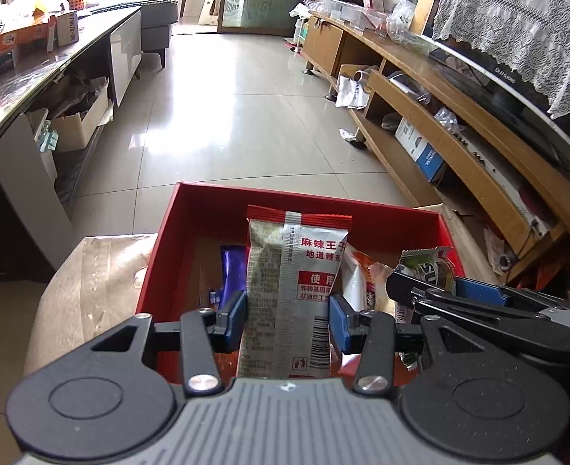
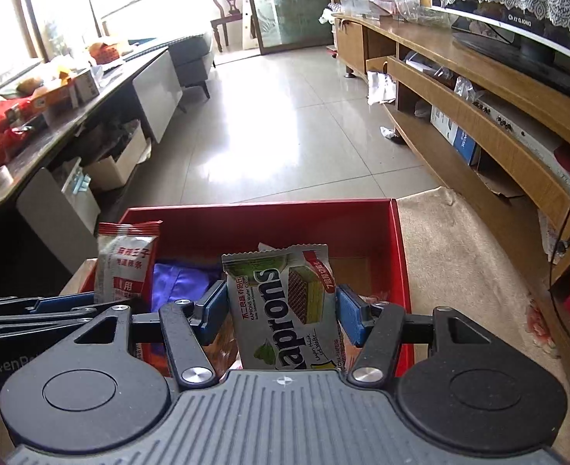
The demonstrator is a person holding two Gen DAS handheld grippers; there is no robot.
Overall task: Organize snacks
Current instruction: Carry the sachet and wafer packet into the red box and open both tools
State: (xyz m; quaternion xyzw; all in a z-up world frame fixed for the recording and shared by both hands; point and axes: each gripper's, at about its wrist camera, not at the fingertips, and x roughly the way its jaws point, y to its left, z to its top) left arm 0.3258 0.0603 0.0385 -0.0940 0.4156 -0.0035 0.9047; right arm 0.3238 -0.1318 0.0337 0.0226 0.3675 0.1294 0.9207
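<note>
Left jaws: closed on the silver-and-red spicy-strip packet (image 1: 292,290); the left gripper (image 1: 289,317) pinches it across its width, blue pads on either edge, so the packet stands upright with its sealed red top uppermost and its lower end toward the camera.
Right jaws: closed on the Kaprons wafer packet (image 2: 283,310); the right gripper (image 2: 283,316) holds it the same way, by both side edges, printed face toward the camera.
Why by the edges: a judgement — flat foil packets give little to hold on their faces, and an edge pinch keeps each one stiff and upright, ready to go into the box end first.
Where the packets are: both hang over the open red box (image 1: 192,228), above its contents and not resting on them as far as the views show.
Side by side: the grippers sit close, the right one just beside the left packet in the left wrist view, so the packets may brush each other.
Box contents: a purple packet (image 2: 176,283) lies on the left side, with an orange-and-white wrapper (image 1: 362,279) nearer the middle; bare cardboard floor shows toward the far right corner.
Box footing: it rests on a beige cloth-covered surface (image 2: 459,255).
Surroundings: tiled floor (image 1: 246,124) ahead, a cluttered dark table (image 1: 21,89) to the left still carrying snack boxes, a wooden TV stand (image 2: 459,89) to the right.
Task stage: likely mid-way; more snacks appear to wait on the table.
</note>
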